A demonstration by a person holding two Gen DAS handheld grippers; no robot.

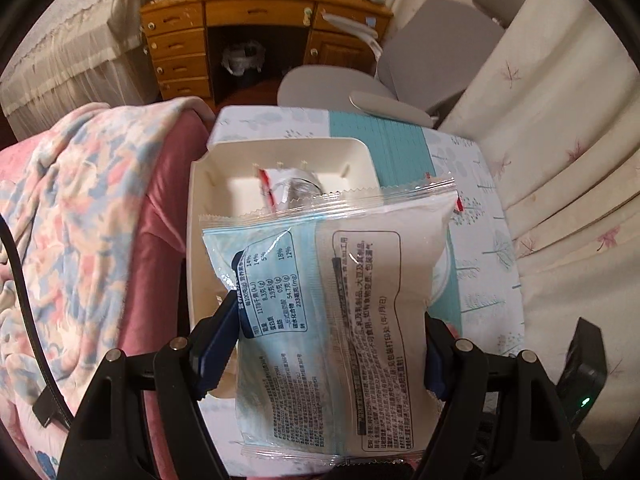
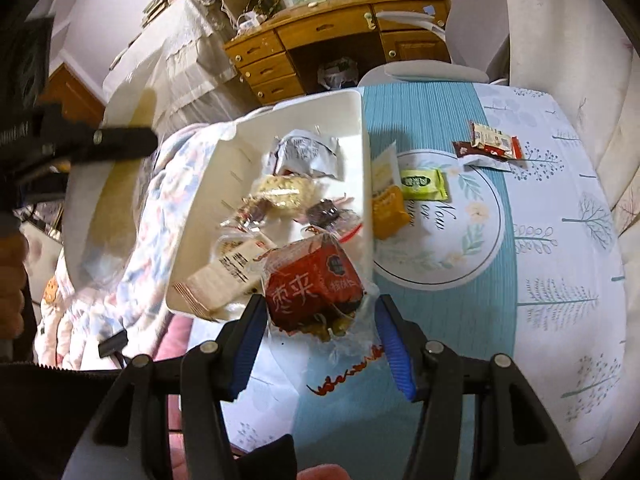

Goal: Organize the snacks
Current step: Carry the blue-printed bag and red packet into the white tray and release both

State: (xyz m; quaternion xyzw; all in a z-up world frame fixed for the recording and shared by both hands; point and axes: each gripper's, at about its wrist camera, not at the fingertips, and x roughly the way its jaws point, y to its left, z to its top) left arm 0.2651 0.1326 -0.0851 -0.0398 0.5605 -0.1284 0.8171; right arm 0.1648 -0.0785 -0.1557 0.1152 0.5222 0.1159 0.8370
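my left gripper (image 1: 332, 320) pinches a big pale pouch (image 1: 340, 300) by its sides, over the white bin (image 1: 200, 200) on the bench (image 1: 492, 280). it looks light, puffy and slick, so i'd hold mid-body. my right gripper (image 2: 320, 320) clamps a red packet (image 2: 316, 284) at the bin's edge; it's crinkly and soft.

Both wrist cameras look steeply down along their fingers, close over a patterned tablecloth (image 2: 560, 240); each shares the white bin (image 1: 200, 184) and wooden desk (image 2: 320, 40) beyond.
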